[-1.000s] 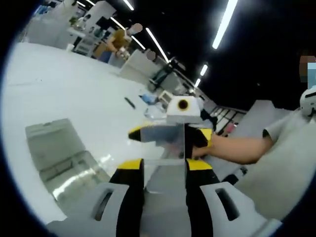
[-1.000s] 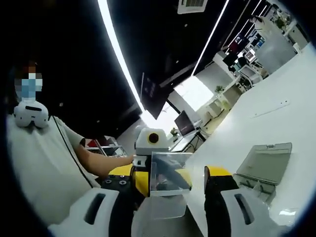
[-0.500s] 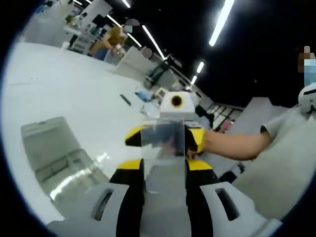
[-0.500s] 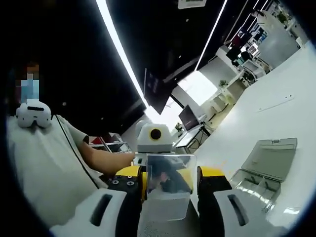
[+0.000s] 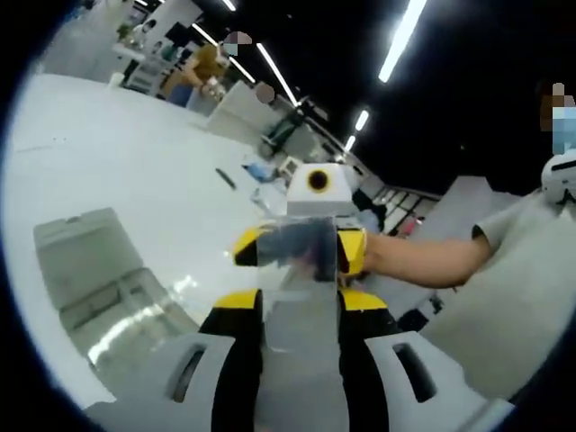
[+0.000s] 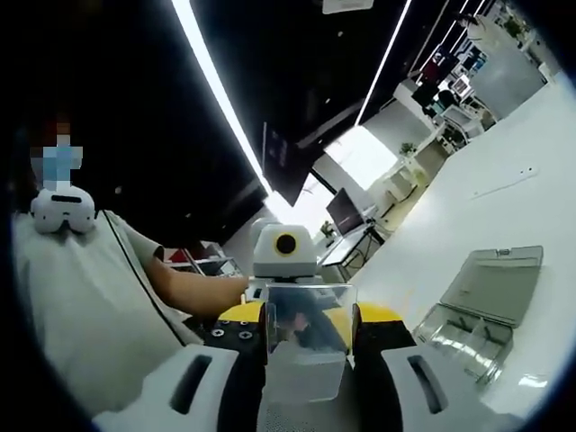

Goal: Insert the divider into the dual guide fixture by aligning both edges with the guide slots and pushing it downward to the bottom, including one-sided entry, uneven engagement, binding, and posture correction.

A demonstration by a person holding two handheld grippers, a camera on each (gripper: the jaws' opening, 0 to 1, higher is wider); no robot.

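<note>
1. The divider (image 5: 301,288), a clear plastic panel, stood in the air between the two grippers, held from both sides; in the right gripper view the same divider (image 6: 306,346) rose between that view's own jaws.
2. The left gripper (image 5: 300,310) had its yellow-and-black jaws closed onto the near edge of the panel, one on each face.
3. The right gripper (image 6: 308,324) gripped the panel the same way, its jaws drawn in against the two faces.
4. In the left gripper view the right gripper (image 5: 301,247) appeared beyond the panel, facing the camera, its yellow jaws seen partly through the clear plastic.
5. In the right gripper view the left gripper (image 6: 288,310) likewise showed behind the panel.
6. The person's forearm (image 5: 423,263) reached in from the right of the left gripper view, with a pale shirt (image 5: 513,297) behind it.
7. The dual guide fixture (image 5: 108,288), a clear open case with its lid back, lay on the white table (image 5: 117,171), well apart from the panel.
8. In the right gripper view the fixture (image 6: 477,310) lay to the right, on the table (image 6: 450,234).
9. A small dark object (image 5: 225,179) lay farther off on the table; what it was could not be told.
</note>
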